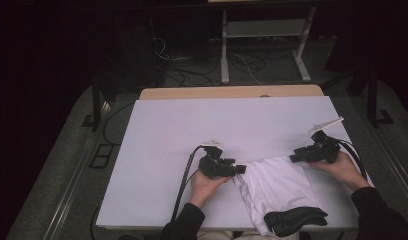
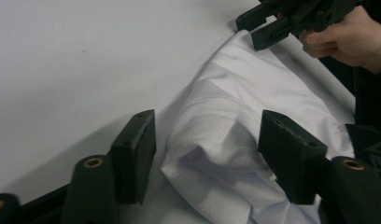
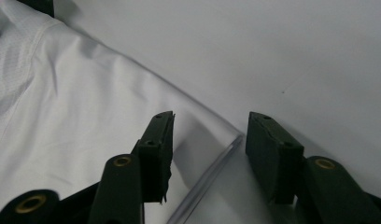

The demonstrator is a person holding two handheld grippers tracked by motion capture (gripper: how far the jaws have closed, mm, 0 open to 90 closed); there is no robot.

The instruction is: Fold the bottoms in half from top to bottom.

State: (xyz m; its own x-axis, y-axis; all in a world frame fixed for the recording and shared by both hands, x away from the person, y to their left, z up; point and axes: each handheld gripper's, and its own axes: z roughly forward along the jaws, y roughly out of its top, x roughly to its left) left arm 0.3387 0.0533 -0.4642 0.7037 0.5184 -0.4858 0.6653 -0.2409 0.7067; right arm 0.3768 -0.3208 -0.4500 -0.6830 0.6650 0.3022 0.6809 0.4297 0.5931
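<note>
Between the jaws of the left gripper (image 2: pixel 207 154) sits a bunched corner of a white garment (image 2: pixel 235 140); the jaws stand half apart, one pad beside the fold on the bare desk, the other at the cloth's far flank, and neither plainly presses it. From the right gripper view, the right gripper (image 3: pixel 209 149) has its jaws at a middling gap too, straddling the garment's edge (image 3: pixel 86 107), where a clear strip (image 3: pixel 212 177) runs along the hem; the pads do not pinch it. Seen from above, the left gripper (image 1: pixel 239 170) points at the garment's left corner (image 1: pixel 277 185) and the right gripper (image 1: pixel 294 157) at its upper right corner, each held in a hand, left (image 1: pixel 204 187) and right (image 1: pixel 344 170), with dark sleeves coming in from the near edge. The garment lies flat and partly folded on the near right part of the white desk (image 1: pixel 192 125), its lower end reaching the near edge. A black ribbed band (image 1: pixel 294 220) lies on that near end. Cables trail from both grippers. Beyond the desk are a tan strip of tabletop, a dark floor with wires and a metal stand.
</note>
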